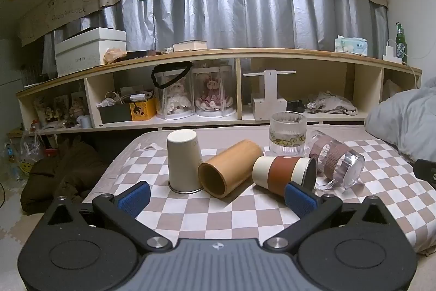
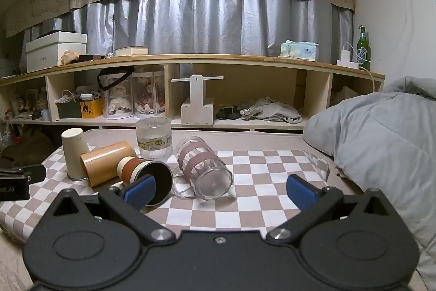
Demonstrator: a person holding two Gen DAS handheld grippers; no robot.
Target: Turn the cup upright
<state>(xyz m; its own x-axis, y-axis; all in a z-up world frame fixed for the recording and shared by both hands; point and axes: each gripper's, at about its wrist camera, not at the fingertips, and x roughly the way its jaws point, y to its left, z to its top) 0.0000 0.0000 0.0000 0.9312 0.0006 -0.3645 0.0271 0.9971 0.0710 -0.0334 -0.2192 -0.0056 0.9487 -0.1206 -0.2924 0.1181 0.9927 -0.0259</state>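
Several cups rest on a checkered cloth (image 1: 207, 214). A cream cup (image 1: 183, 160) stands upside down. A bamboo cup (image 1: 229, 168) lies on its side, mouth toward me. A cream-and-brown banded cup (image 1: 283, 172) lies on its side beside it. A clear glass mug with pink bands (image 1: 338, 160) lies on its side. A ribbed glass (image 1: 287, 137) stands upright behind. My left gripper (image 1: 218, 198) is open and empty, just in front of the cups. My right gripper (image 2: 219, 192) is open and empty, with the clear mug (image 2: 203, 168) and banded cup (image 2: 141, 168) just ahead.
A grey duvet (image 2: 381, 138) lies piled at the right. A low wooden shelf (image 1: 218, 53) with boxes, dolls and clutter runs along the back under grey curtains. The cloth's left edge drops to the floor, where a dark bag (image 1: 65, 171) lies.
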